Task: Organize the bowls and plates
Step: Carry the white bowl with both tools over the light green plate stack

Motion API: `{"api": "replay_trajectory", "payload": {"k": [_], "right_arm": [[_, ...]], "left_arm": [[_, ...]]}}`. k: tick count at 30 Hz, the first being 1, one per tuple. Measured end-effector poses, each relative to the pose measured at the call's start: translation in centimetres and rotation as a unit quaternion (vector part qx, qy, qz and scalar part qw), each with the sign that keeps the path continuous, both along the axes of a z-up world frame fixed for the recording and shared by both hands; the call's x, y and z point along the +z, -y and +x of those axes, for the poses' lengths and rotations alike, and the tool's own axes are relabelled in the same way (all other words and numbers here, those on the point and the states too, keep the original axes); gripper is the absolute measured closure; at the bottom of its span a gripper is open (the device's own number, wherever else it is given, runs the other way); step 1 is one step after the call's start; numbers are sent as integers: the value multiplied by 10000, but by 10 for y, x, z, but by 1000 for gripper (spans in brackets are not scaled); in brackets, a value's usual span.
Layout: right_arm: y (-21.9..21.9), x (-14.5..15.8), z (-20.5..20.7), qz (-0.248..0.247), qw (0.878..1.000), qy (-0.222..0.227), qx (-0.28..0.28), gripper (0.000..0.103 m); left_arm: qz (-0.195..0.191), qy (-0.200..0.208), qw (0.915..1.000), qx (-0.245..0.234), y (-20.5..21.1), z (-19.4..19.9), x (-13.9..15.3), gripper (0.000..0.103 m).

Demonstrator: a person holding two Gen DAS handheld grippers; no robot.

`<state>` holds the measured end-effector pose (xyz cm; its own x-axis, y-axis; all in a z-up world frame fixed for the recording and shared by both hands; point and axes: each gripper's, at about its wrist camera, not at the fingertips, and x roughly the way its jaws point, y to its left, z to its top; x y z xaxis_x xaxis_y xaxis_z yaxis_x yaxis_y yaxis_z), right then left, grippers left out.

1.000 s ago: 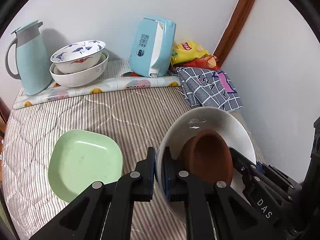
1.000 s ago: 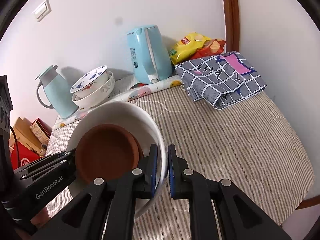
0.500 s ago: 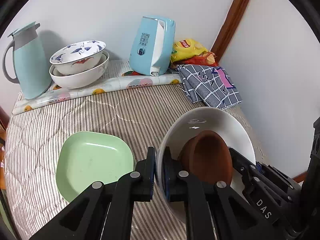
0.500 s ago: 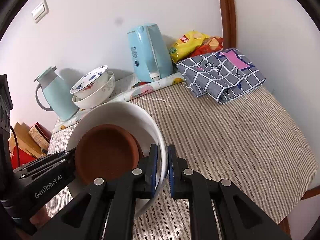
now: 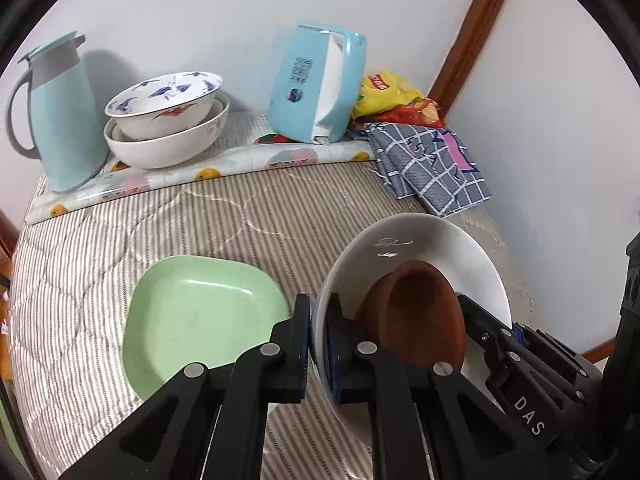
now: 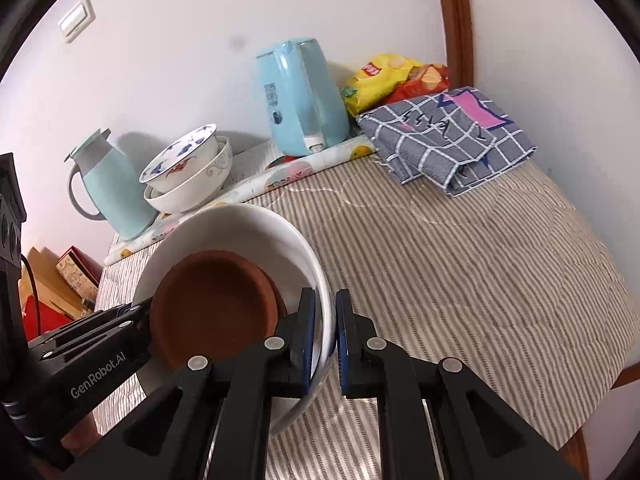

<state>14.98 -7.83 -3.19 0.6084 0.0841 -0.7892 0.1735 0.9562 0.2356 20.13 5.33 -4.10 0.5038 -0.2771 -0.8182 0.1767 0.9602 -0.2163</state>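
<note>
Left wrist view: we find the left gripper (image 5: 318,338) clamped on the white bowl's (image 5: 420,240) near-left rim, the brown bowl (image 5: 416,316) inside and the green plate (image 5: 200,312) partly hidden beside it. Right wrist view: the right gripper (image 6: 325,338) pinches the opposite rim over the striped quilt (image 6: 460,260), with open room to the right.

Four bowls (image 5: 420,240), one green plate (image 5: 200,316), one kettle (image 5: 316,84), one jug (image 5: 60,112).

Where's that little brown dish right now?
The brown dish sits inside the white bowl, right of the green plate in the left view.
</note>
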Motion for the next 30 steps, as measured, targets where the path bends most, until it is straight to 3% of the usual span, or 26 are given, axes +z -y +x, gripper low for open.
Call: {"api": "replay_trajectory", "payload": {"k": [30], "right_arm": [[-84, -12, 43, 147, 9950, -53, 991, 93]], "left_arm": [[166, -87, 9954, 937, -91, 8, -10, 95]]}}
